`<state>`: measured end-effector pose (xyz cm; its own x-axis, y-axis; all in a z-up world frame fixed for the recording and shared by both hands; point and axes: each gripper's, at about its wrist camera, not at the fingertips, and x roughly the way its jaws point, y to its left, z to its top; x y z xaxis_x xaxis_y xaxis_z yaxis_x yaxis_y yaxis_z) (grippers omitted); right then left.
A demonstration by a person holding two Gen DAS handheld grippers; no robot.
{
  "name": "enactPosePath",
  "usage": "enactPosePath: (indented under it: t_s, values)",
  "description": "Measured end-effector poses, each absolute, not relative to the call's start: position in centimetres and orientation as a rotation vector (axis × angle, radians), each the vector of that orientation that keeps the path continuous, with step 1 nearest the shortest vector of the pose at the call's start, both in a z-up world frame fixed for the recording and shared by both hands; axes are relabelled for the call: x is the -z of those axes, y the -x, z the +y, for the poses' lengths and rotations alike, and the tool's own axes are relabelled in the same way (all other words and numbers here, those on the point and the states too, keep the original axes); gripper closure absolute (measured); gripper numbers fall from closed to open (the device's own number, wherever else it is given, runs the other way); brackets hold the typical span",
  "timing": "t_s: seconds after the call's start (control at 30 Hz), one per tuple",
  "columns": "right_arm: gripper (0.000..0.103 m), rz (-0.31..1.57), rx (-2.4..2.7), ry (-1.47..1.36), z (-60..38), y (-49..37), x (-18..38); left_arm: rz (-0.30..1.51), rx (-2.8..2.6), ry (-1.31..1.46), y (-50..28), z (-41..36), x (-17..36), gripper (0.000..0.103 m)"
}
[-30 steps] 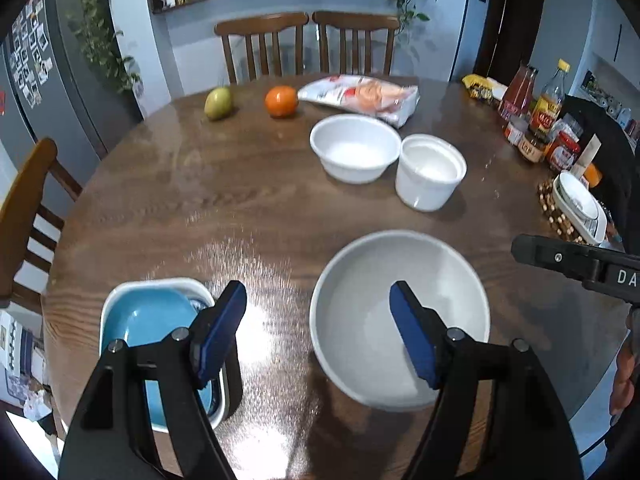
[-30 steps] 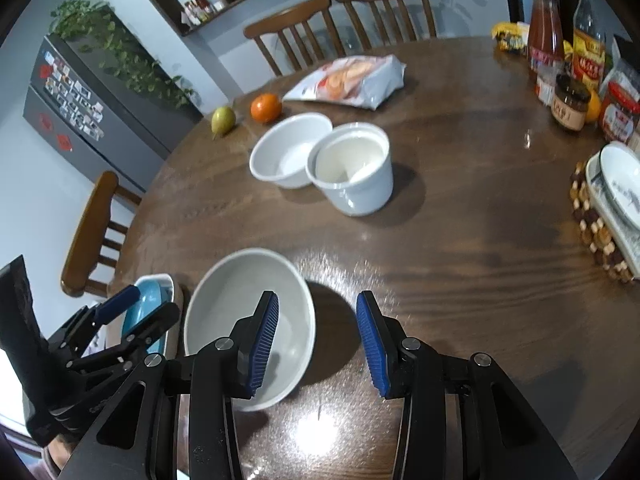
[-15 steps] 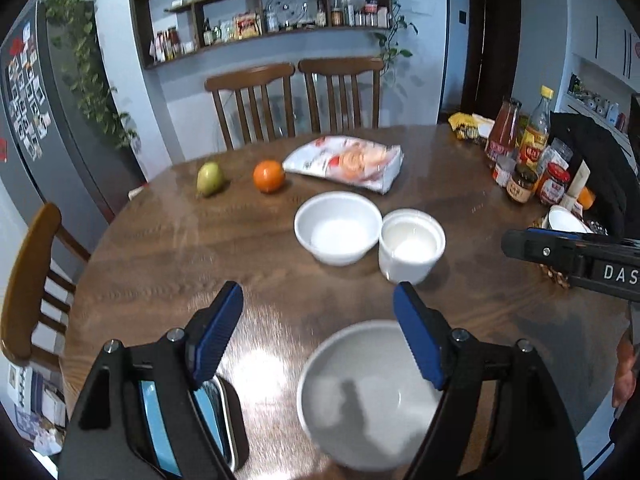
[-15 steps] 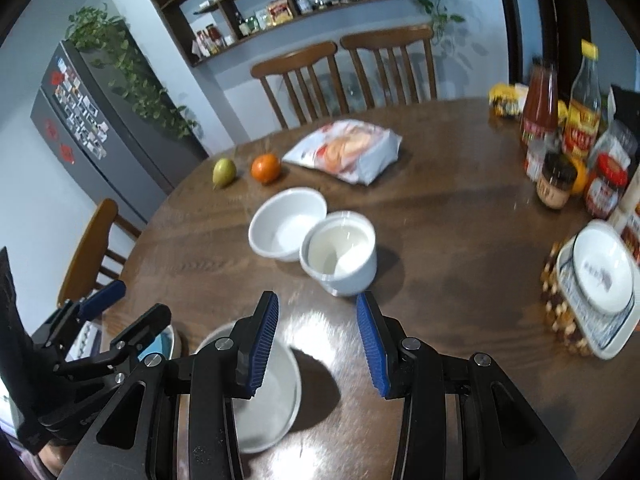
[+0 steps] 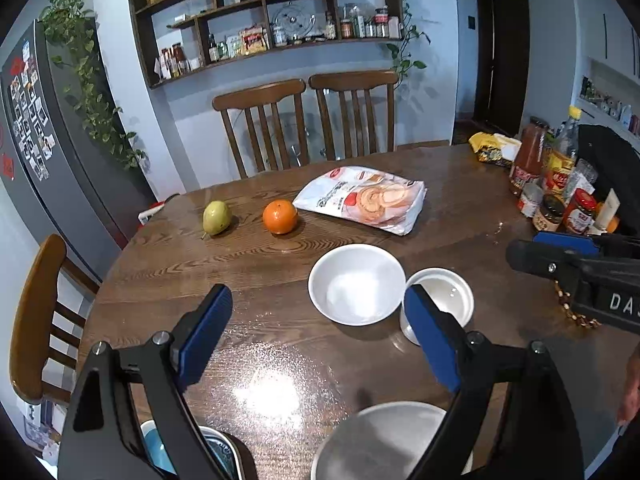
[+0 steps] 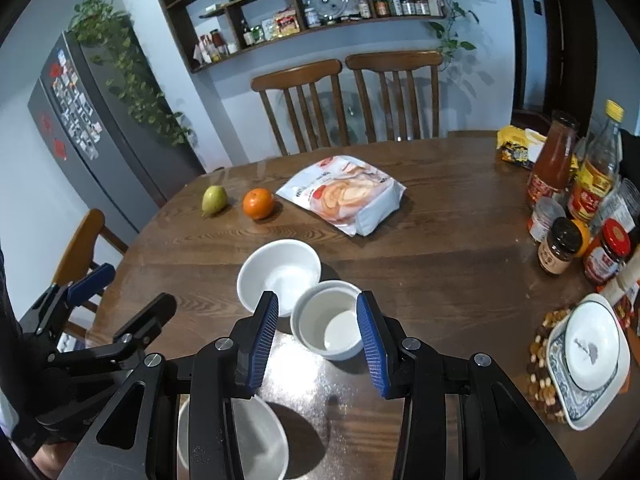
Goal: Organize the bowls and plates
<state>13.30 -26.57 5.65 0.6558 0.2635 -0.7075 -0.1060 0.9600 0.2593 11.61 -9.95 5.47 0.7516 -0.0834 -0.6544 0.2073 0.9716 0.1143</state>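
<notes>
Grey bowl [image 5: 384, 440] half-hidden behind jaws

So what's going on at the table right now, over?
Left tool wide open, just been opening, empty. Right tool open, empty. Two white ceramic bowls side by side ahead. Nothing between.

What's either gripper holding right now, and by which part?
Nothing. The left gripper has just been opening, jaws wide apart with only table behind them. The right gripper is part open, above the white cup, not touching it.
</notes>
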Motion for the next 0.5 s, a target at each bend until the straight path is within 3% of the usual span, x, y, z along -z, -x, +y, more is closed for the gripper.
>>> enactPosePath:
  t_s: [0.1, 0.17, 0.4, 0.5]
  values:
    - [0.061, 0.863, -0.215, -0.183, -25.9, -14.6, -4.6, 0.742, 0.150, -0.178, -12.6, -9.7, -4.3, 0.014]
    - [0.061, 0.891, -0.221, -0.171, -25.6, -15.6, -3.6, 0.776, 0.140, -0.173, -13.5, -9.4, -3.3, 0.006]
    - [0.059, 0.983, -0.231, -0.154, -25.1, -19.6, -0.5, 0.902, 0.103, -0.119, -17.2, -8.1, 0.2, 0.005]
    - [0.044, 1.007, -0.242, -0.158, -24.7, -21.2, 0.7, 0.956, 0.092, -0.074, -18.7, -7.6, 1.8, 0.006]
